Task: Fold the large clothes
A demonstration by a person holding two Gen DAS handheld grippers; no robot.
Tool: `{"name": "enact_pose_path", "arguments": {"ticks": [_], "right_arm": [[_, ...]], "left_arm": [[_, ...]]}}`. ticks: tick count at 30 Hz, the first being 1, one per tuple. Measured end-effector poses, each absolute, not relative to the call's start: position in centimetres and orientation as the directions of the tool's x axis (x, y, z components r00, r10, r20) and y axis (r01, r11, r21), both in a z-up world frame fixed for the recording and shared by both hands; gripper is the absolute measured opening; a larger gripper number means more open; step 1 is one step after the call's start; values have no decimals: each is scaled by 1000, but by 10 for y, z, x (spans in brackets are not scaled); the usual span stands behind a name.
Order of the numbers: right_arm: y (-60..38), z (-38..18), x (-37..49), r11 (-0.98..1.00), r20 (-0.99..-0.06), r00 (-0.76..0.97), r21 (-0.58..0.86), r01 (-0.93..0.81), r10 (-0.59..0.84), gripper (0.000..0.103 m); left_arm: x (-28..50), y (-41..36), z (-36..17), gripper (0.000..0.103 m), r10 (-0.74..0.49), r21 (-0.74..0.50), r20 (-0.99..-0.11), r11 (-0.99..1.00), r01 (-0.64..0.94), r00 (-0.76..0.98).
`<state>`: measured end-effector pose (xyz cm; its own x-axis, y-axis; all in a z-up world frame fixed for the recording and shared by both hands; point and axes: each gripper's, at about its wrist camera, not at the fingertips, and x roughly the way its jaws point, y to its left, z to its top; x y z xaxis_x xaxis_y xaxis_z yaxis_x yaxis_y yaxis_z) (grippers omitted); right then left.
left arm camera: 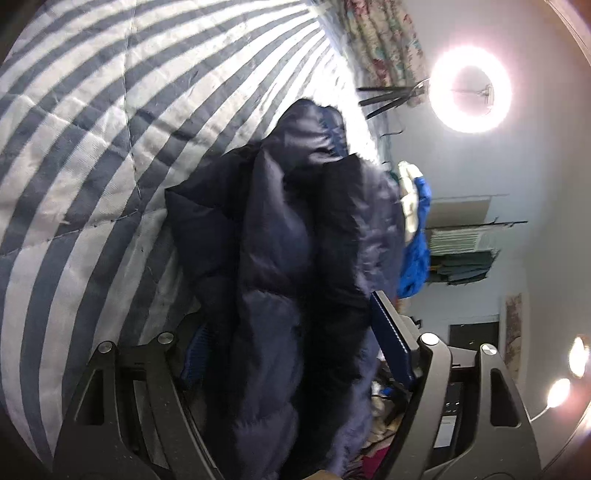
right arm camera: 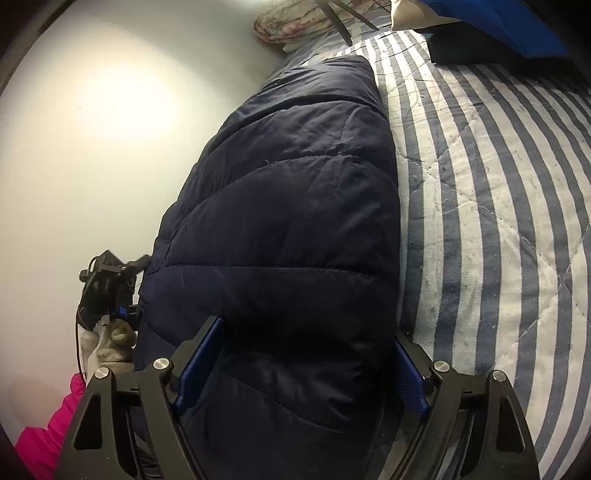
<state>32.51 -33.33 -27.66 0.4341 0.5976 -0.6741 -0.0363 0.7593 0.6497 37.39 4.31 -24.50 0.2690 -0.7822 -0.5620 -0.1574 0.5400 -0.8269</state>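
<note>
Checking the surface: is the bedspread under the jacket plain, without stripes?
No, the bedspread beside the jacket has blue and white stripes.

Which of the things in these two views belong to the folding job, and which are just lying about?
Job: navy puffer jacket, left gripper, right gripper, striped quilt beneath.

Lying about: ring light, blue garment, floral pillow, pink cloth.

Both views show strong fisheye curvature with dark vignetted corners. In the left wrist view a ring light (left arm camera: 470, 90) at upper right blows out to white glare; two smaller lamps (left arm camera: 569, 373) flare at lower right. The jacket (left arm camera: 288, 258) is underexposed and slightly motion-blurred. In the right wrist view a soft hotspot sits on the wall (right arm camera: 122, 99) at upper left.
</note>
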Motion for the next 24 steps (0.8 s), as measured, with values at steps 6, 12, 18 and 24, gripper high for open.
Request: {"name": "enact_pose_path", "arguments": {"ticks": [6, 12, 18, 24], "right_arm": [[-330, -277, 331, 757, -674, 436, 653, -27, 596, 83], [-332, -275, 338, 753, -678, 433, 658, -3, 594, 58], [-320, -253, 337, 819, -715, 463, 571, -45, 524, 31], [-295, -224, 331, 909, -765, 507, 402, -105, 397, 20]], "left_arm": [[394, 23, -247, 79, -763, -803, -595, 579, -143, 254], [402, -11, -230, 59, -631, -663, -729, 748, -43, 263], [389, -36, -208, 36, -507, -513, -803, 856, 72, 314], [371, -70, -179, 26, -368, -319, -838, 929, 185, 404]]}}
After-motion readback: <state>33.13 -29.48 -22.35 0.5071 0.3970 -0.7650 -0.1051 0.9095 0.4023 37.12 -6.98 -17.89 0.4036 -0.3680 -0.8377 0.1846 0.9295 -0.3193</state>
